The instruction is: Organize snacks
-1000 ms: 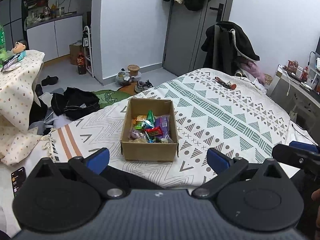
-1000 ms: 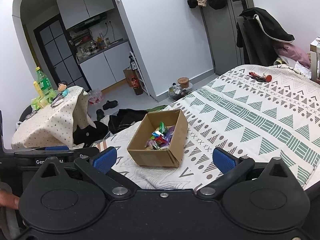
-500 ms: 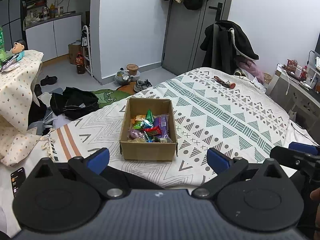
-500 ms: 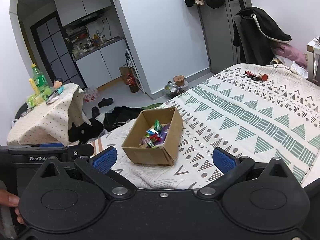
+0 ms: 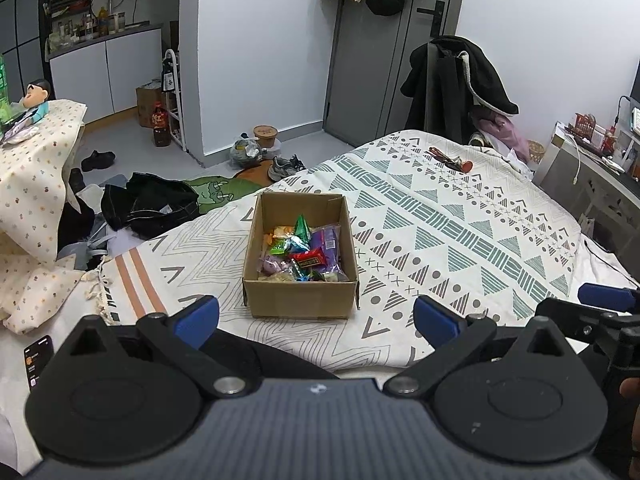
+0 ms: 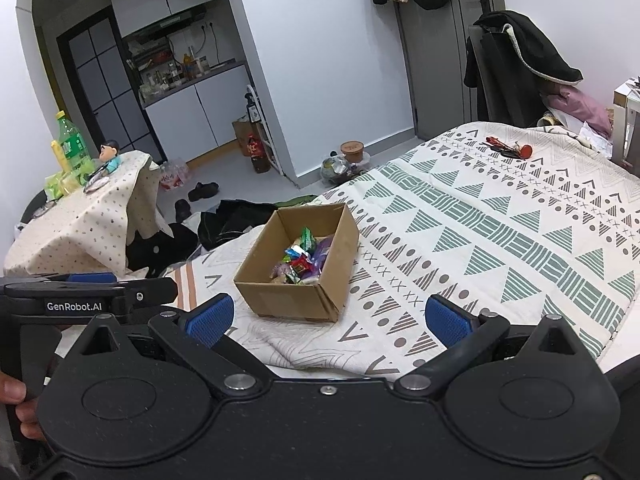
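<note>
An open cardboard box [image 5: 298, 300] [image 6: 292, 302] stands on the patterned bedspread [image 5: 460, 232] [image 6: 500, 232], holding several wrapped snacks [image 5: 304, 254] [image 6: 302, 260] in green, purple and red. My left gripper [image 5: 316, 318] hangs just in front of the box, open and empty, blue pads wide apart. My right gripper [image 6: 326, 318] is also open and empty, near the box's front right corner. Each view catches the other gripper at its side edge.
A red-handled tool [image 5: 448, 160] [image 6: 506, 146] lies far back on the bed. A cloth-covered table [image 5: 28, 168] [image 6: 76, 216] with a green bottle [image 6: 72, 142] stands left. Dark clothes [image 5: 148, 204] and shoes litter the floor. A phone [image 5: 38, 356] lies at lower left.
Both grippers have drawn back and risen slightly, so the box sits a little farther off; in the right wrist view it has shifted left. Jaws stay open.
</note>
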Motion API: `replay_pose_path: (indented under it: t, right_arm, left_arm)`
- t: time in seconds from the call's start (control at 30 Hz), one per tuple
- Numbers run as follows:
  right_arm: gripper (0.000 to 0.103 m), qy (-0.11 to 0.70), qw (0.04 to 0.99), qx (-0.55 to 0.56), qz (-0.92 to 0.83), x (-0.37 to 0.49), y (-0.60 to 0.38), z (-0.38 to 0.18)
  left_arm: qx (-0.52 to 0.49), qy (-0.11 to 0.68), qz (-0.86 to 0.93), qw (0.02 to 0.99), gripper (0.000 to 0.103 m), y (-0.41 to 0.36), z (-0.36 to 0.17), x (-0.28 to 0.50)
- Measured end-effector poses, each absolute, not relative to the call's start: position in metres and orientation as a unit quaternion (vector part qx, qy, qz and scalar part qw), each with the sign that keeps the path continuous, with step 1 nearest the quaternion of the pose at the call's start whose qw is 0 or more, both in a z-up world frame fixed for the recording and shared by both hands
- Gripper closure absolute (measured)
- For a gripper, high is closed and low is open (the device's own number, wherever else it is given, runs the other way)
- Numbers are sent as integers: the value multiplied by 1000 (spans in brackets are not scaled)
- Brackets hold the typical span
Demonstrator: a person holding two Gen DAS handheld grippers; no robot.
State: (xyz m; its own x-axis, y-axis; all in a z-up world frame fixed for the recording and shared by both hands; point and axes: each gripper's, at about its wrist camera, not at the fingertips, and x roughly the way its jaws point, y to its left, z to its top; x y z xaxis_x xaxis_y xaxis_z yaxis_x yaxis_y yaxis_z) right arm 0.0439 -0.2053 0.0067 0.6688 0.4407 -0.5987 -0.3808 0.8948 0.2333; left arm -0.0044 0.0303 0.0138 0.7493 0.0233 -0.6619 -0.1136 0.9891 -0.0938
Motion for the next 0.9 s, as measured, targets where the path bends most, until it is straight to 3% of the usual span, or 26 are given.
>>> replay_pose_path:
  t: [0.9]
  right_arm:
    - [0,349,912,41,210,47,-210,0]
  left_arm:
    - [-60,352,24,934,0,32,13,-11]
